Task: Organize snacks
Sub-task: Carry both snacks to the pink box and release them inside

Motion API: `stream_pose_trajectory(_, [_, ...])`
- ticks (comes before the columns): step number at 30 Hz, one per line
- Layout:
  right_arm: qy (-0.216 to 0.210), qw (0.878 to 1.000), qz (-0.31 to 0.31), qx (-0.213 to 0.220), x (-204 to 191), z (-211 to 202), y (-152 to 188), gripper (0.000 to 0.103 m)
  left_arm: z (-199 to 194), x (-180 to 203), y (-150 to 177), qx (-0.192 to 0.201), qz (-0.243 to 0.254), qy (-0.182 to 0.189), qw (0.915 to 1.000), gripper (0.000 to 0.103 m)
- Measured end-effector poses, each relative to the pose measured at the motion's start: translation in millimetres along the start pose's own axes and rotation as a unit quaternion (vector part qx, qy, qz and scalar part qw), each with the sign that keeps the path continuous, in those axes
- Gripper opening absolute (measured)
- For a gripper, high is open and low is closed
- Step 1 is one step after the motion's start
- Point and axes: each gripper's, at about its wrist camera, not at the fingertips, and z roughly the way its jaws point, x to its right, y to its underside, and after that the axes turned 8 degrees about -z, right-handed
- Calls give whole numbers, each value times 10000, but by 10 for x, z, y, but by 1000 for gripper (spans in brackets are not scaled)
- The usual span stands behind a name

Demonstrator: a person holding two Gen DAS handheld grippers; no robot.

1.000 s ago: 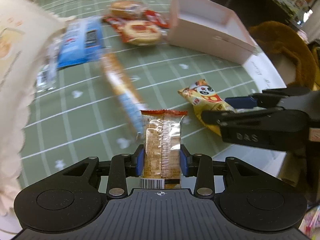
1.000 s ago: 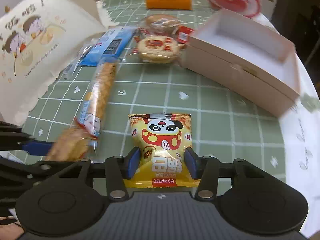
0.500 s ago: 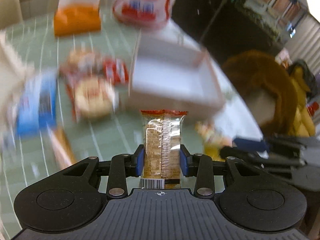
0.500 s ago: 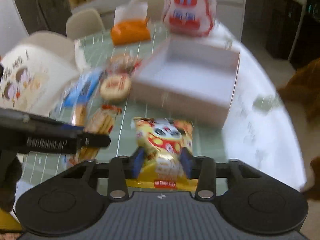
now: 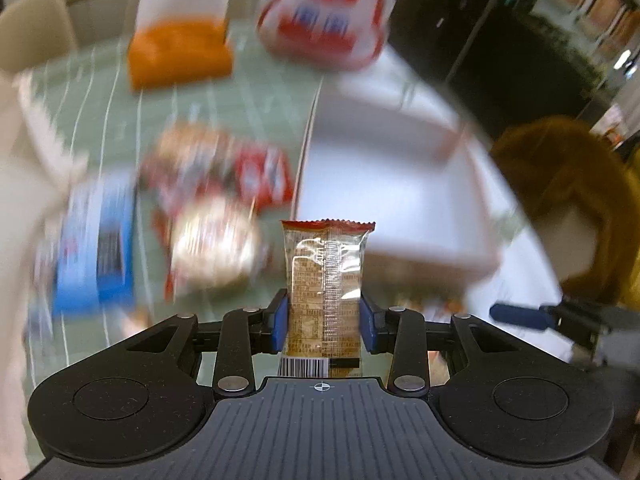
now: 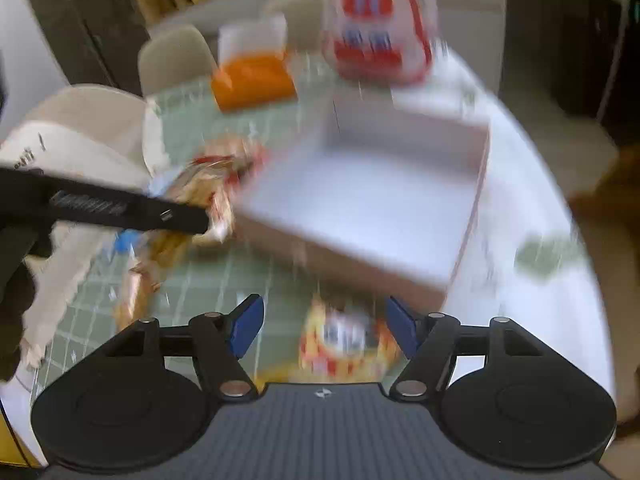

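My left gripper (image 5: 324, 316) is shut on a clear-wrapped biscuit pack (image 5: 326, 280) with a red top edge, held upright above the table. The open white box (image 5: 400, 196) lies ahead and to the right. In the right wrist view my right gripper (image 6: 324, 322) is open, its blue pads (image 6: 246, 326) wide apart. The yellow panda snack bag (image 6: 346, 340) is blurred below and between them, loose near the front wall of the white box (image 6: 360, 200). The left gripper's finger (image 6: 120, 208) reaches in from the left with its pack (image 6: 208, 188).
Several snacks lie left of the box: a blue packet (image 5: 96, 240), round cakes in red wrappers (image 5: 216, 232). An orange pack (image 5: 180, 52) and a red-white bag (image 5: 324, 12) stand at the far side. A large white paper bag (image 6: 80, 140) stands on the left. A brown plush (image 5: 560, 188) sits right.
My right gripper has opened and let go of the yellow panda bag, which has dropped below it. Both grippers have moved forward toward the white box; the left still holds its pack.
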Motion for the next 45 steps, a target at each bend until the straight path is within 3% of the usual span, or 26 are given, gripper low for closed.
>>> stream_pose_trajectory(5, [66,9962,611,-613,-36,422,265,70,269,-286,536,-480,-363,-315,9977,40])
stream_pose_trajectory(12, [794,9947,354,-542,-365,700,206,79,127,-450,717,-425,-250,-385,9980,40])
stream_pose_trajectory(14, [1037,9927,177,-593,-469,732,191,65,58,-448,753,-413,-196,-312,9985,40])
stream_pose_trajectory(16, [886,9939,22,-654,-531,644,206,57,-6,-419,777,-389,-128,-251,9988,40])
stream_pose_trajectory(19, [400,9968,-39,-694,-646,459,279,55,-15,-397,791,-383,-40,-144,9992,40])
stream_pose_trajectory(25, [364,9974,-194,-586,-753,121,347,55,-70,-318,770,-365,60,166,9992,40])
stream_pose_trajectory(29, [389,9986,-159,-330,-728,-131,231,55,-240,-267,506,-122,-31,601,9981,40])
stream_pose_trajectory(35, [642,9967,-168,471,-538,-440,-247,55,-511,-78,-450,834,91,963,9918,41])
stream_pose_trajectory(37, [872,9933,-195,735,-448,-423,-417,55,-455,-29,-799,882,-86,1237,9884,41])
stream_pose_trajectory(39, [948,9895,-195,1069,-312,-334,-580,58,-202,49,-1140,548,-217,1527,9865,42])
stream_pose_trajectory(40, [917,9895,-197,1098,-233,-238,-662,65,-37,113,-1256,320,-189,1453,9887,43])
stream_pose_trajectory(42, [981,9917,-191,811,-103,-4,-798,67,266,224,-1360,87,-44,951,9954,42])
stream_pose_trajectory(43, [1016,9922,-169,705,-29,92,-822,67,351,250,-1362,99,40,765,9970,42])
stream_pose_trajectory(45, [1085,9921,-62,628,91,183,-814,67,400,194,-1321,236,-3,772,9967,42])
